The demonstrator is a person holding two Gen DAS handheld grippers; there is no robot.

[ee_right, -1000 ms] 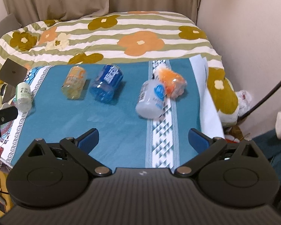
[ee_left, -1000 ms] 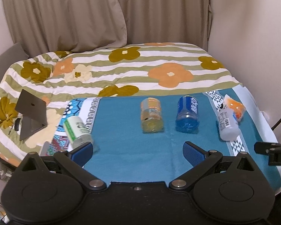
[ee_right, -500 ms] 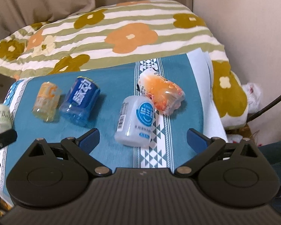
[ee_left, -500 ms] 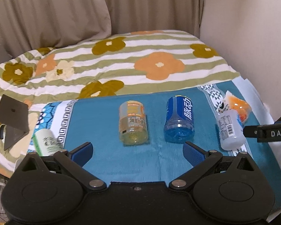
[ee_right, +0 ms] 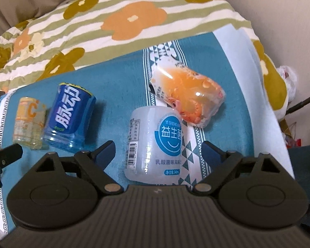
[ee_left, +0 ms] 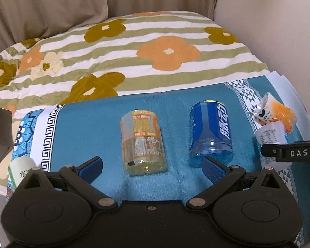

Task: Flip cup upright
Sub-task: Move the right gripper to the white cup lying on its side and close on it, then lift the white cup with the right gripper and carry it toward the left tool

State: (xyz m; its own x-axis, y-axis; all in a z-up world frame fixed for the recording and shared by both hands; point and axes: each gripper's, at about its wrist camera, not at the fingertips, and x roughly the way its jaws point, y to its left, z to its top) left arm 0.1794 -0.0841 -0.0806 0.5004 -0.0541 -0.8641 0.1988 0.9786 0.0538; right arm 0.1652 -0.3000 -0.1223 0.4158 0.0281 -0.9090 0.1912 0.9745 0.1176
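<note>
Both grippers are spread wide with nothing between their fingers. From its own camera, the right gripper (ee_right: 158, 150) straddles the white cup (ee_right: 155, 142), which lies on its side on the teal cloth (ee_right: 117, 82), one finger on each side and neither touching it. The left gripper (ee_left: 153, 165) hangs the same way in front of the yellow cup (ee_left: 143, 142), also lying down, with the blue cup (ee_left: 210, 131) just beside its right finger. An orange cup (ee_right: 188, 97) lies tipped against the far end of the white one, touching it.

Several things could go wrong from here. The cups are round and lie on soft cloth over a flowered blanket (ee_left: 134, 47), so I judge that a finger nudging one before the close would roll it away. Closing on the white cup may also drag or knock the orange cup leaning on it. Thin clear plastic (if that is what it is) may buckle under a hard squeeze, and a cup stood on this soft bedding could topple again.

Which end of each cup is the open mouth is hard to tell. A green-and-white cup (ee_left: 20, 169) at the left edge is mostly hidden behind the left gripper's body, and the white cup's near end is cut off by the right gripper.
</note>
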